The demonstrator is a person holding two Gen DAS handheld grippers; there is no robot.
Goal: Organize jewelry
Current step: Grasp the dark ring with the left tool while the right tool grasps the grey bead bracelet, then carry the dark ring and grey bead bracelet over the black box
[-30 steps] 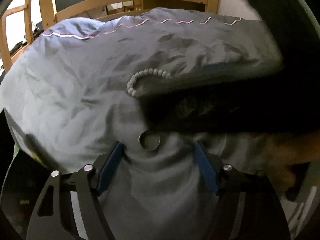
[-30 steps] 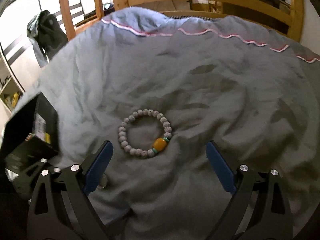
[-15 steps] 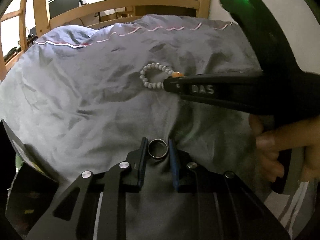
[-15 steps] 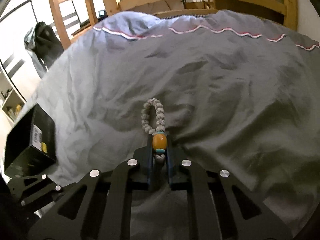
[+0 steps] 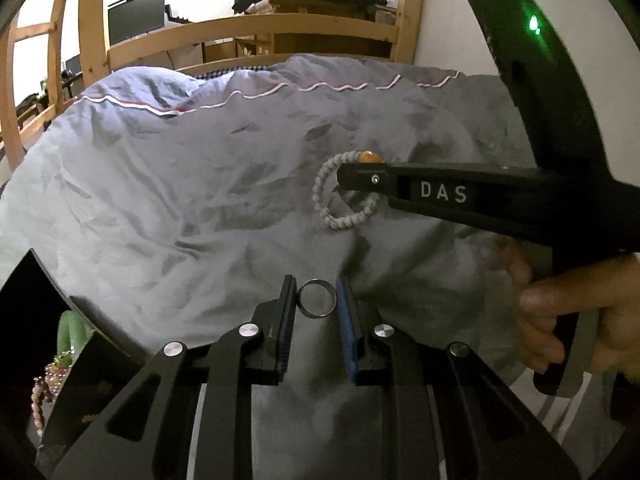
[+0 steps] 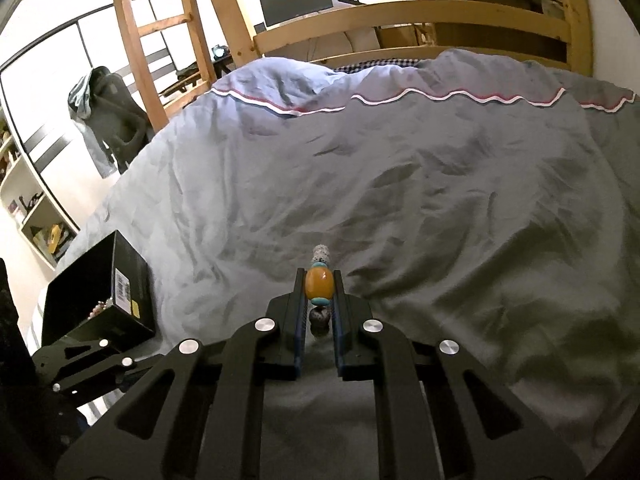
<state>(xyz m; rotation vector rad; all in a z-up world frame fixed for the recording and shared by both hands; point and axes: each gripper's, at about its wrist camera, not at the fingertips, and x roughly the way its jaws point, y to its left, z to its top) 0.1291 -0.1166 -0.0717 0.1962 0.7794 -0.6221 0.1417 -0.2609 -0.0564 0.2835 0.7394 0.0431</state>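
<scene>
My left gripper [image 5: 317, 298] is shut on a dark metal ring [image 5: 317, 298], held above the grey duvet [image 5: 200, 208]. My right gripper [image 6: 318, 286] is shut on a grey beaded bracelet, gripping its orange bead [image 6: 319, 283]. In the left wrist view the bracelet [image 5: 340, 194] hangs as a loop from the right gripper [image 5: 352, 178], lifted off the duvet. A black open box [image 6: 100, 292] stands on the bed to the left, with pearl-like jewelry inside [image 6: 100, 308].
The box corner and some pink and gold beads [image 5: 48, 376] show at the lower left of the left wrist view. A wooden bed frame [image 6: 400, 20] borders the far side. A wall is at the right.
Both grippers closed, the left on the ring and the right on the bracelet. Both have since lifted their pieces off the duvet.
</scene>
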